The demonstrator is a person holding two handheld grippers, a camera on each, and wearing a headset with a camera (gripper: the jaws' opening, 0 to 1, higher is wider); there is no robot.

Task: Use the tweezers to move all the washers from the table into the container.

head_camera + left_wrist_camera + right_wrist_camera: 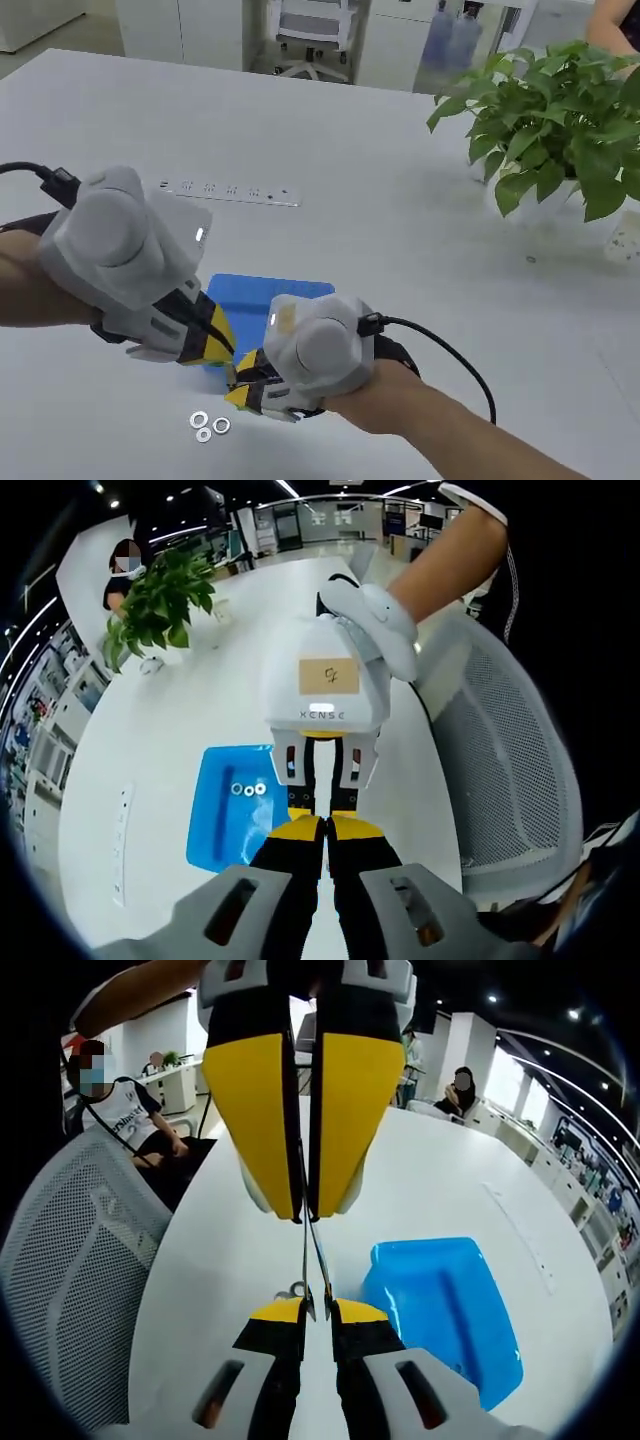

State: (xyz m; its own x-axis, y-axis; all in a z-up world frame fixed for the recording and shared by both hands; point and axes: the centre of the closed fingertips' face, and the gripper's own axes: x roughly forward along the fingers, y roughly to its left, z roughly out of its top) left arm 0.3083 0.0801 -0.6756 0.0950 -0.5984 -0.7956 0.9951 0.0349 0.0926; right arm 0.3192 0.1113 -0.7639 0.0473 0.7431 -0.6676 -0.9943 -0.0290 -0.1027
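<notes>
Head view: three washers [208, 426] lie on the table [420, 220] just beside the container [262, 292], with my left claw [214, 343] and right claw [240, 393] meeting tip to tip near them. Left gripper view: more washers seem to sit inside the container, though the fisheye leaves me unsure. Right gripper view: both claws are pinched on the tweezers [312, 1260], so I'd get one firm, straight grip before the other lets go.

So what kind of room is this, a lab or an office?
Most likely an open-plan office. There is a big white table with a power strip on it, a potted plant, and a mesh chair pulled up beside it.
</notes>
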